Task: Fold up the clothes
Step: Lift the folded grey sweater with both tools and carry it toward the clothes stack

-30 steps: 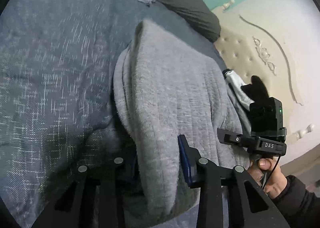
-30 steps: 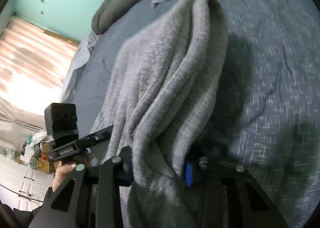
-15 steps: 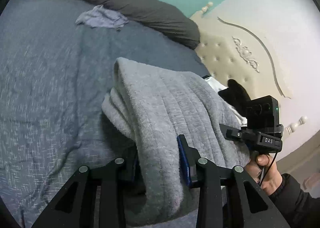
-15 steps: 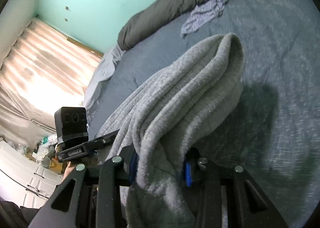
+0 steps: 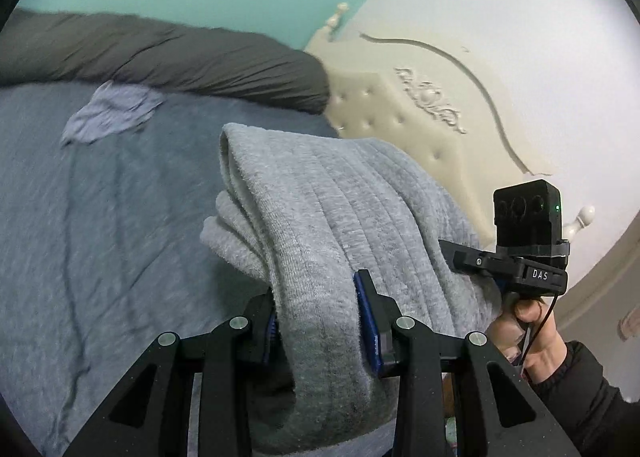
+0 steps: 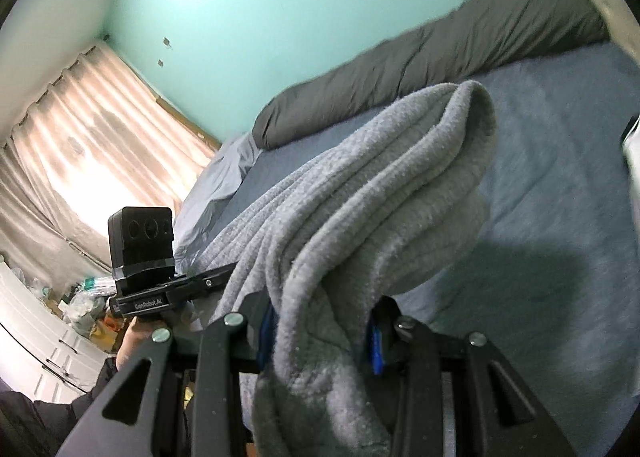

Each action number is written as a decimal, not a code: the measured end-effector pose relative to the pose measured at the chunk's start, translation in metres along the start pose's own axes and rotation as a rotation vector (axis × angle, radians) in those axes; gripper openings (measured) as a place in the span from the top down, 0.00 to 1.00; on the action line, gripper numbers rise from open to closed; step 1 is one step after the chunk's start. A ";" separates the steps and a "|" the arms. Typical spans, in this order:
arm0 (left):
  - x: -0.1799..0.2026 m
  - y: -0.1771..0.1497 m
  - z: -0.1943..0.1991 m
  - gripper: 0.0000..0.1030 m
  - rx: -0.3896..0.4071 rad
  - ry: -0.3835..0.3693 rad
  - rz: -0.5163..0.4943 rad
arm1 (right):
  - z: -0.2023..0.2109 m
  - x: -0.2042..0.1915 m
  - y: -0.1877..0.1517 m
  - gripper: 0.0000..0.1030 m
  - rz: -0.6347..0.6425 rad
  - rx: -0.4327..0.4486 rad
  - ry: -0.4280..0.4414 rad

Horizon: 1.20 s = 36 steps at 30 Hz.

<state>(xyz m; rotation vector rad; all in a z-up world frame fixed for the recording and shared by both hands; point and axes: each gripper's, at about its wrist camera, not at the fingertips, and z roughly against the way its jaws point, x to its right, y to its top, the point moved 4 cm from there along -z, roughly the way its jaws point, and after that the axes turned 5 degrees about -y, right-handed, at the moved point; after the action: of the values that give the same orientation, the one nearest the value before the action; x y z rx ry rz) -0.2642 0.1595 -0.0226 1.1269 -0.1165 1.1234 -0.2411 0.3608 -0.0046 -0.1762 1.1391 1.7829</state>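
Pinching the bunched grey garment (image 5: pixel 332 217) aloft over the bed (image 5: pixel 100 217), each hand-held gripper (left (image 5: pixel 320 321), right (image 6: pixel 320 333)) risks layers slipping out and unfolding.

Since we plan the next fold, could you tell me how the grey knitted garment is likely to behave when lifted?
Probably floppy: the grey garment sags over both tools, left tool and right tool. Likely fairly thick and soft, judging by its bulky rolled folds. Its fuzzy knit probably resists slipping.

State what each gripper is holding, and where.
Both the left gripper and right gripper clamp the grey knit garment at bunched, folded edges.
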 end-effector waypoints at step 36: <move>0.186 0.057 -0.345 0.65 -0.096 -0.099 -0.076 | 0.201 0.304 0.067 0.64 0.054 -0.001 -0.291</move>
<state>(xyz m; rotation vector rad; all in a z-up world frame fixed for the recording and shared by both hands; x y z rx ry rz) -0.3670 0.5418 -0.0439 1.0921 -0.2011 0.9843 -0.3789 0.7041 -0.0233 0.1125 0.9408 1.7874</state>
